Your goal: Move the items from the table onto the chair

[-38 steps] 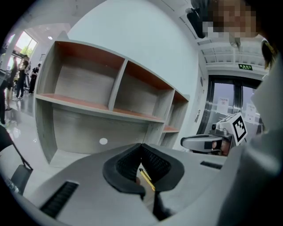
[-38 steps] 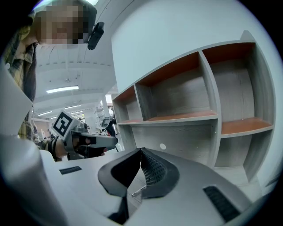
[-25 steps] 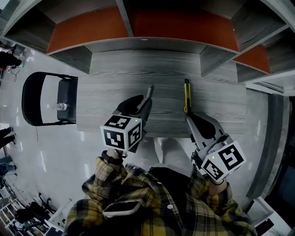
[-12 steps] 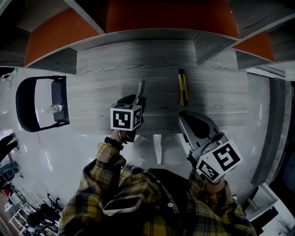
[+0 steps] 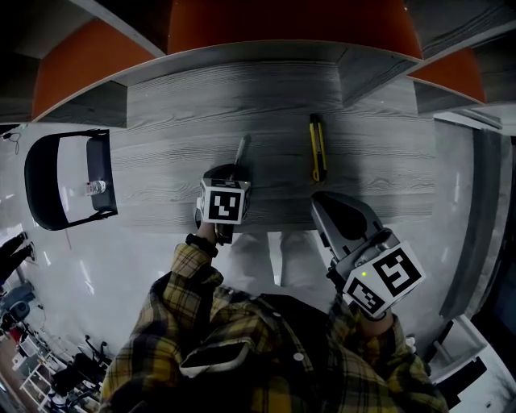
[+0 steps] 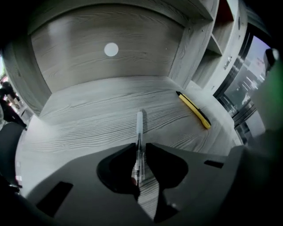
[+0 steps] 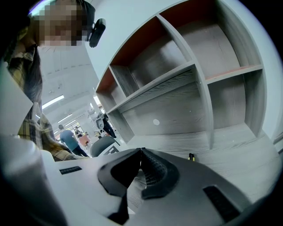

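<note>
A clear pen (image 5: 242,150) lies on the grey wooden table (image 5: 177,105), pointing away from me. My left gripper (image 5: 235,169) is over its near end; its jaws are closing on the pen (image 6: 139,128), whose near end sits pinched in the narrow gap of the left gripper (image 6: 140,148). A yellow utility knife (image 5: 318,150) lies to the right, seen also as a yellow utility knife (image 6: 194,109). My right gripper (image 5: 319,198) hangs shut and empty at the table's front edge, short of the knife (image 7: 191,156); the right gripper (image 7: 141,152) has its jaws together.
A black chair (image 5: 48,181) stands left of the table with a small bottle (image 5: 95,188) on its seat. Grey shelving with orange backs (image 5: 290,20) rises behind the table. White floor lies between table and chair.
My left gripper has moved forward along the table over the pen's near end, and the pen now sits between its jaws. The right gripper has hardly moved.
</note>
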